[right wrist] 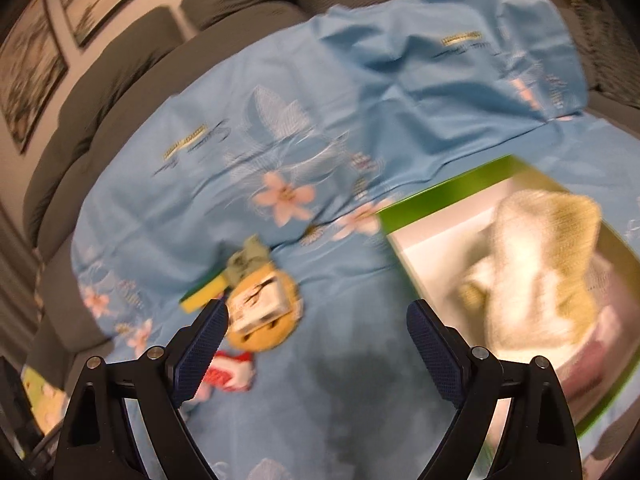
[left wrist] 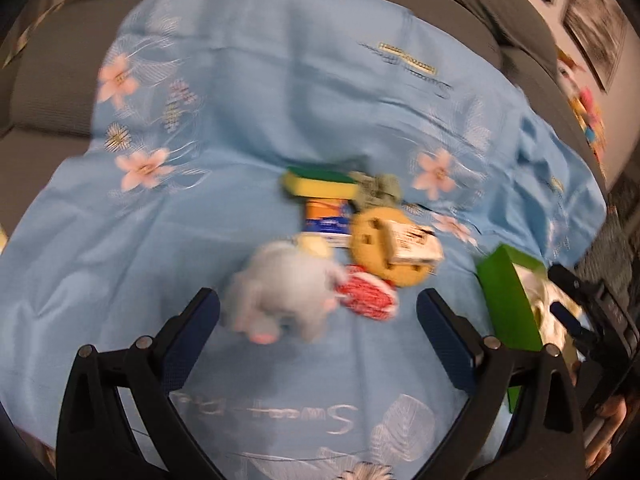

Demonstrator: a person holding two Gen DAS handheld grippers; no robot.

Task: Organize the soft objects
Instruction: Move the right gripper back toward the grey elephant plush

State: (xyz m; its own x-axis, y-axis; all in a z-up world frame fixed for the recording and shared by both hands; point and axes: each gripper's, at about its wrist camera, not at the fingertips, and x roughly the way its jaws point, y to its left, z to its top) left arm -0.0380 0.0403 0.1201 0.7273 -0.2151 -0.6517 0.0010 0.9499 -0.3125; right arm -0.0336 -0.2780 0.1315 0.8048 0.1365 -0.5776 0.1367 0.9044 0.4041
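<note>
A pile of soft things lies on the blue flowered sheet [left wrist: 280, 80]: a grey plush elephant [left wrist: 280, 292], a red-and-white item [left wrist: 368, 296], a round yellow sponge with a paper label [left wrist: 388, 248], a yellow-green sponge [left wrist: 320, 184] and a grey-green cloth [left wrist: 376, 190]. My left gripper [left wrist: 318, 300] hangs open just short of the elephant, gripping nothing. My right gripper [right wrist: 318, 312] is open over bare sheet, between the round sponge [right wrist: 264, 312] and the green box [right wrist: 440, 192]. A cream-and-olive cloth [right wrist: 536, 264] lies in the box. Both views are blurred.
The sheet covers a grey sofa [right wrist: 120, 64] with cushions behind. An orange-and-blue pack [left wrist: 326, 220] sits in the pile. Something pink [right wrist: 592, 368] lies low in the box. Framed pictures [right wrist: 32, 64] hang on the wall. The right gripper [left wrist: 580, 308] shows beside the box [left wrist: 508, 300].
</note>
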